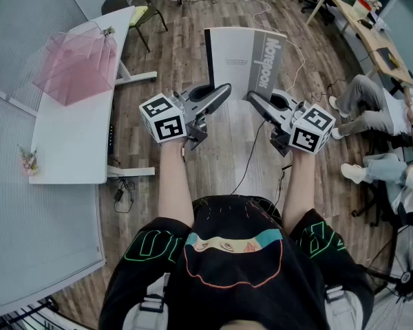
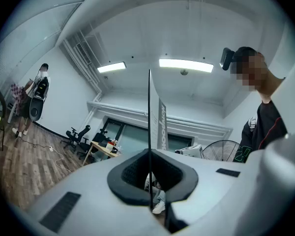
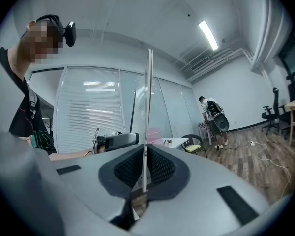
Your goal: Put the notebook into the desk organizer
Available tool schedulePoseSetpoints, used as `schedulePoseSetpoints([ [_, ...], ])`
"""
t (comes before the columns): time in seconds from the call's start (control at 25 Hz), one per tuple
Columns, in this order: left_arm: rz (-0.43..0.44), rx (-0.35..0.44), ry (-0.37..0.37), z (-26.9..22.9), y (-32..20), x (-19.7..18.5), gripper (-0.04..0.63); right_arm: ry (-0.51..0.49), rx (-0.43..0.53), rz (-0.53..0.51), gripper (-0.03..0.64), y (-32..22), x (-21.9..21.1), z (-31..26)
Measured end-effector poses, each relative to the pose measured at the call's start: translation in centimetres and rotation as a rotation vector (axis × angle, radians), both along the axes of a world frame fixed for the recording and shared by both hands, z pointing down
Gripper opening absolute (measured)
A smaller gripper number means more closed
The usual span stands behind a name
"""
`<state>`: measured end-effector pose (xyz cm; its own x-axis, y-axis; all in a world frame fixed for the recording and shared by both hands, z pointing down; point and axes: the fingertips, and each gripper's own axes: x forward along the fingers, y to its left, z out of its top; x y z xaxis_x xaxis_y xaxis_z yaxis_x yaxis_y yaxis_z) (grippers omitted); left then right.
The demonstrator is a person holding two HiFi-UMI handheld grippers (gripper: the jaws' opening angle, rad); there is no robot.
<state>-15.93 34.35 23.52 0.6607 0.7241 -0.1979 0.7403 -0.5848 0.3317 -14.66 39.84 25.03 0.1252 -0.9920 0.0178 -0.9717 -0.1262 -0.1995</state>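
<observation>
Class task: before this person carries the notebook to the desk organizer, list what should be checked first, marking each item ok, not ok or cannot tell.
1. Left gripper shut on the notebook, at its near edge: ok.
2. Right gripper shut on the same edge: ok.
3. Pink desk organizer in sight, on the white desk at the person's left: ok.
4. Notebook above the organizer: not ok; it hangs over the wood floor, apart from the desk.
5. Organizer has a free slot: cannot tell.
</observation>
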Motion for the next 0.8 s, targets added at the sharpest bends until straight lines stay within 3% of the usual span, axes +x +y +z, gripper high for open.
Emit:
schedulePoseSetpoints([
  [0.4, -0.018, -0.003, -0.013, 0.2, 1.5, 2.1, 0.005, 0.018, -0.010, 0.023, 0.014, 1.3, 2.5, 0.5],
  [0.8, -0.052, -0.026, -0.079, 3.9, -0.4, 5.0, 0.005, -0.049, -0.023, 0.001, 0.015, -0.5, 5.7, 4.3],
])
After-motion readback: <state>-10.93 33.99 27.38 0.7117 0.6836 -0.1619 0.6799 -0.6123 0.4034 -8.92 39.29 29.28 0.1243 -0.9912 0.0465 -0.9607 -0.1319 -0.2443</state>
